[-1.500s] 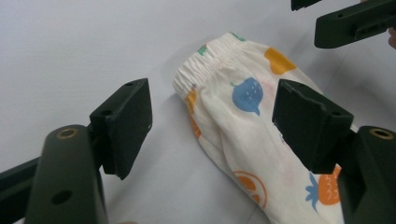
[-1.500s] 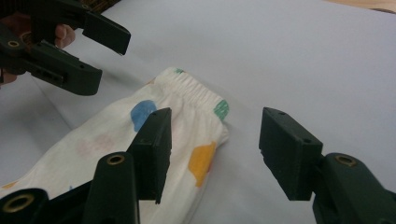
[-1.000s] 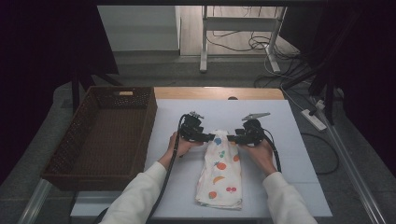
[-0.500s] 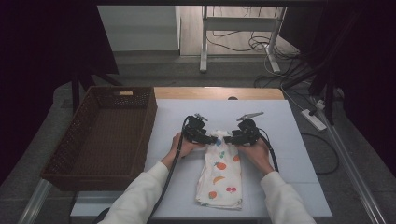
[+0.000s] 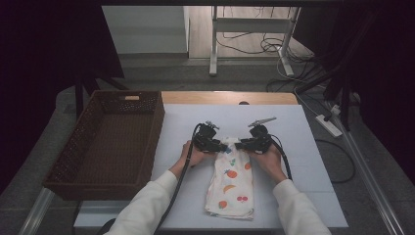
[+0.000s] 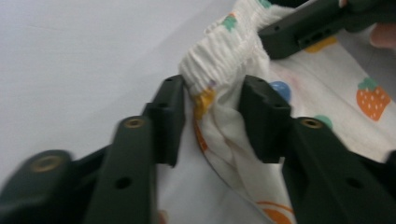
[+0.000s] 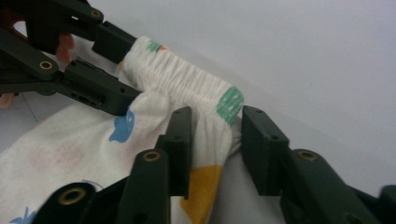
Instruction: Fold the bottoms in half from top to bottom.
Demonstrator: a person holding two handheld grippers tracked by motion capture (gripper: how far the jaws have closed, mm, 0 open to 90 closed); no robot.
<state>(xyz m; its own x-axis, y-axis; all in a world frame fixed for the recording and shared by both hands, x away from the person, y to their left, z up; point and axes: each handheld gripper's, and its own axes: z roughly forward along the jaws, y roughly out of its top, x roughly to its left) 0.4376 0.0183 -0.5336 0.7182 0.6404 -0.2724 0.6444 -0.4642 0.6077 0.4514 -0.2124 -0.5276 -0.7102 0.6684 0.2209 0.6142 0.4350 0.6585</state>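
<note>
At the near edge of the worktop point(image 5: 303, 196), 2 white sleeves come in from below, each hand carrying a pair of tongs. Between them a white cloth point(image 5: 231, 188) printed with fruit lies lengthwise on the pale sheet, its near end close to the front edge and its far, gathered end bunched up between the 2 tools. The left tongs point(image 5: 221, 146) sit at the left corner of that gathered band; in the left gripper view point(image 6: 212, 119) the jaws stand a little apart with the elastic edge bunched between them, the cloth touching the inner faces but not squeezed flat. The right tongs point(image 5: 241, 145) meet the band from the other side; in the right gripper view point(image 7: 212, 140) the jaws likewise straddle the ruffled edge, part open, with a green print patch lying between them. The 2 tips are close together over the cloth's far end. To the left, just beside the sheet, stands a dark wicker basket point(image 5: 63, 164). Beyond the worktop are a white metal frame point(image 5: 252, 27) and loose cables point(image 5: 244, 46) on the floor.
</note>
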